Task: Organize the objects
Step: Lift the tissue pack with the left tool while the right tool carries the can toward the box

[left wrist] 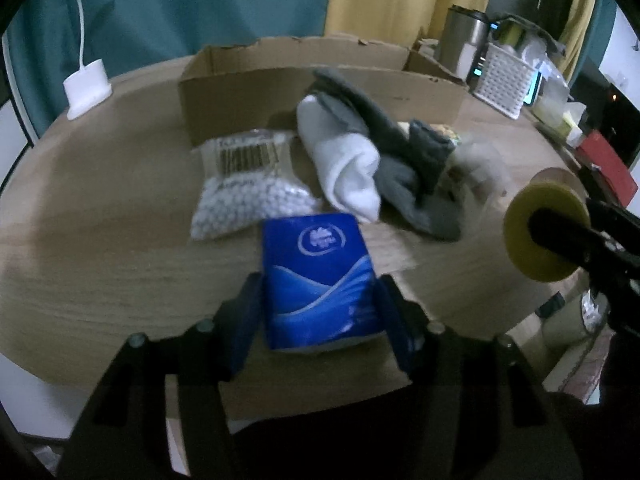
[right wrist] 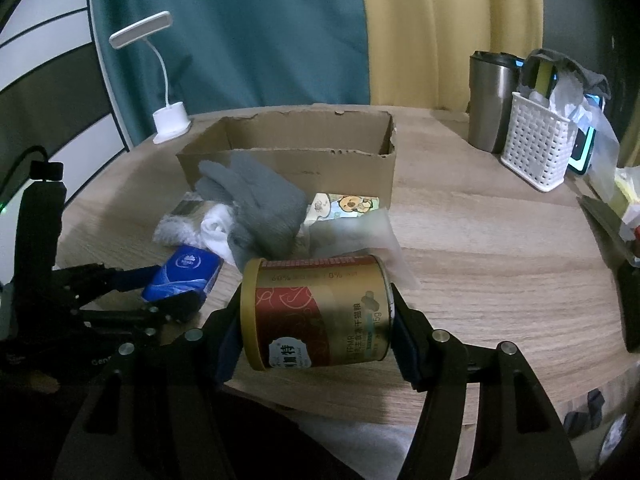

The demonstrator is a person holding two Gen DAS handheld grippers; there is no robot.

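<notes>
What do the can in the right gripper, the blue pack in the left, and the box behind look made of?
Can: probably metal or foil-wrapped card, going by its glossy gold label and raised rim. Blue pack: soft, shiny plastic film that dents slightly between the left gripper's fingers. Cardboard box: matte brown corrugated card with ragged torn top edges.

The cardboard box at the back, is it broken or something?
A little. The cardboard box has a ragged, torn top rim with its flaps missing, most visible along the back edge and right corner. It stands upright on the table and appears empty inside.
</notes>
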